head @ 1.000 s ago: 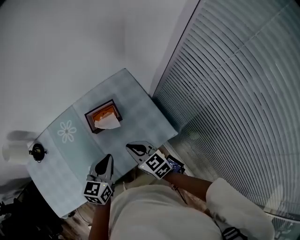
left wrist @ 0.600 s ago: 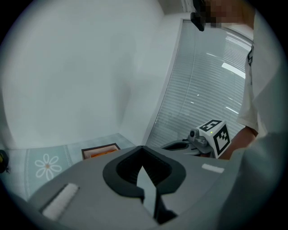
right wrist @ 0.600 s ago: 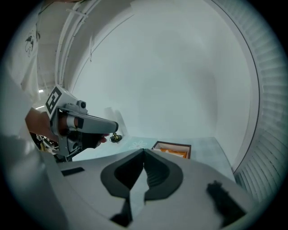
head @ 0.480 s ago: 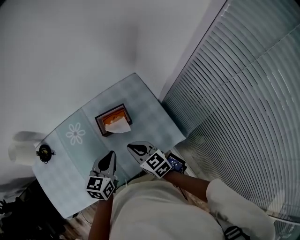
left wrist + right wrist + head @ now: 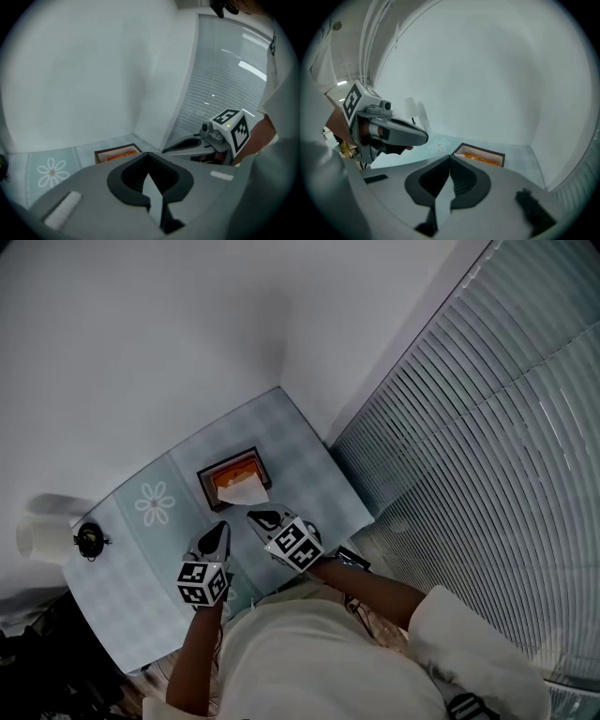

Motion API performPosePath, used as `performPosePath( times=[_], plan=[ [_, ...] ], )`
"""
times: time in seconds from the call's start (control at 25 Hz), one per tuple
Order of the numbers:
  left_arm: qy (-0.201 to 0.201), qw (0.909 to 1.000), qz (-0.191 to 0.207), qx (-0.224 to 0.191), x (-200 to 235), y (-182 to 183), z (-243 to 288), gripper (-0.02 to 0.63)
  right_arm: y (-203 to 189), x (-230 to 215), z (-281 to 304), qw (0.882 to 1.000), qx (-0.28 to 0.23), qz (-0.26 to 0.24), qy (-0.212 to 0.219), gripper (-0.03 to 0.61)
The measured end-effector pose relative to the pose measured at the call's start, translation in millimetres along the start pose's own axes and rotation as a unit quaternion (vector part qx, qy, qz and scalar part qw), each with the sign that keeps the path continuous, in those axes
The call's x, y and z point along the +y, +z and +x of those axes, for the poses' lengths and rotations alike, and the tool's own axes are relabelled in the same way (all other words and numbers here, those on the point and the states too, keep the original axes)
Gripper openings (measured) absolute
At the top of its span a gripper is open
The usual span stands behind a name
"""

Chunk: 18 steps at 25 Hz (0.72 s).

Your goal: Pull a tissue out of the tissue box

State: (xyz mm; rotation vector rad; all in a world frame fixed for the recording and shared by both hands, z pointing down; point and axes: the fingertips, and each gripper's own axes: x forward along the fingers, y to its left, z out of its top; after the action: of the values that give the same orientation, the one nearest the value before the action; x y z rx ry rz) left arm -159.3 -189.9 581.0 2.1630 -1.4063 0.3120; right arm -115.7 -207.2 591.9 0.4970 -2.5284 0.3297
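Note:
A dark brown tissue box point(image 5: 231, 474) with an orange inside stands on the pale checked table point(image 5: 291, 442); a white tissue point(image 5: 243, 492) sticks out of its top. My left gripper point(image 5: 221, 527) hangs just short of the box, on its near left, jaws shut and empty. My right gripper point(image 5: 255, 517) is shut too, its tip close to the tissue but not touching it. In the left gripper view the box point(image 5: 117, 153) shows beyond my shut jaws, with the right gripper point(image 5: 165, 150) alongside. The right gripper view shows the box point(image 5: 480, 156) ahead and the left gripper point(image 5: 425, 137) beside it.
A flower-print mat point(image 5: 155, 504) lies left of the box. A small black object point(image 5: 89, 540) and a white paper roll point(image 5: 37, 538) sit at the table's left end. White walls close the corner behind; window blinds point(image 5: 469, 456) run along the right.
Both grippers have moved forward and down toward the tissue box, the right one now near the tissue. Both stayed shut. The head view shifted slightly.

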Motion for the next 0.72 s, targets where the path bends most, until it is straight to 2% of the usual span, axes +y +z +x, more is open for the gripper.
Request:
performPosePath(
  times=[0.32,0.4,0.48,0.72],
  plan=[
    [0.035,0.9949,-0.032,0.089,57.0,-63.3,49.8,0.005,-30.8,-19.9,72.6,0.994,0.085,-0.065,-0.003,0.009],
    [0.040,0.9938,-0.035,0.098,62.9,-68.5,54.8,0.005,-37.9,-21.7,82.7,0.992,0.103,-0.075,-0.004,0.080],
    [0.045,0.9930,-0.043,0.100,67.3,-70.8,55.9,0.005,-44.1,-22.0,90.1,0.989,0.118,-0.084,-0.004,0.120],
    [0.043,0.9928,-0.051,0.099,68.3,-70.4,57.0,0.005,-55.9,-24.7,110.4,0.978,0.155,-0.135,-0.013,0.137]
  ],
)
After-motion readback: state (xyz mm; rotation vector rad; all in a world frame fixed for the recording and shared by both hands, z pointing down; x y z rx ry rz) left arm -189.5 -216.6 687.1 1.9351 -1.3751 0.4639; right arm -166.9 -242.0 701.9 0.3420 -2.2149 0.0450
